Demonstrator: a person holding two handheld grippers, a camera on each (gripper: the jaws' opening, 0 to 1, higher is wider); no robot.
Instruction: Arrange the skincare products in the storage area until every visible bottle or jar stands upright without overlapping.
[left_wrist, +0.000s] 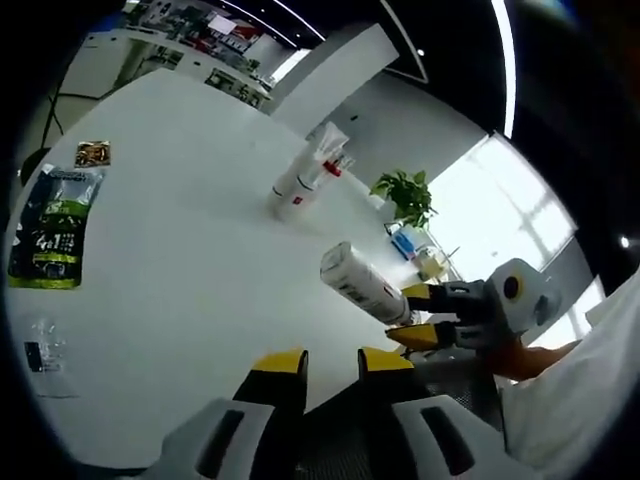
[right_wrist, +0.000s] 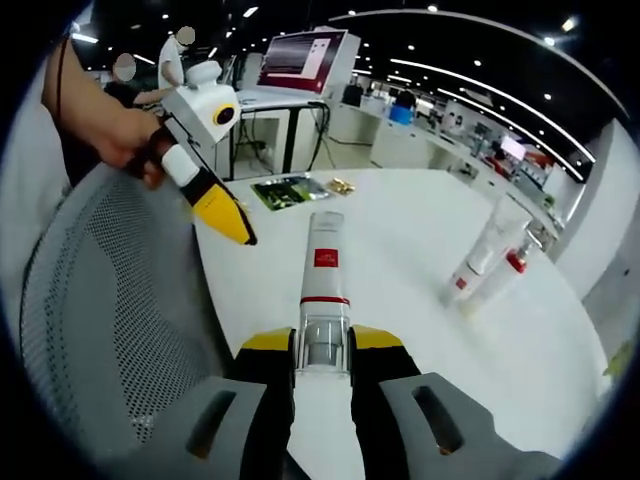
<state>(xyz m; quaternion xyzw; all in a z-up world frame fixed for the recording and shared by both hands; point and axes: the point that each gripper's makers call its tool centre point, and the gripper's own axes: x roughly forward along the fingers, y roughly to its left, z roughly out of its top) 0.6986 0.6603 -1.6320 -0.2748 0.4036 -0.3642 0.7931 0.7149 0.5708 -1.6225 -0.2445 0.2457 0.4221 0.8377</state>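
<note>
Left gripper view: the left gripper (left_wrist: 331, 366), jaws apart and holding nothing, hovers over the white table (left_wrist: 190, 260); two tubes (left_wrist: 305, 180) stand beyond. Right gripper view: the right gripper (right_wrist: 322, 345) is clamped on a white bottle (right_wrist: 322, 275) above the table

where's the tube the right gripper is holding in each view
Left gripper view: the held tube lies right of centre, clamped at its far end by the right gripper, which enters from the right.
Right gripper view: it runs up the centre from between that view's own jaws, red label near the middle.
Shared landmark: the pair of standing tubes on the white table.
</note>
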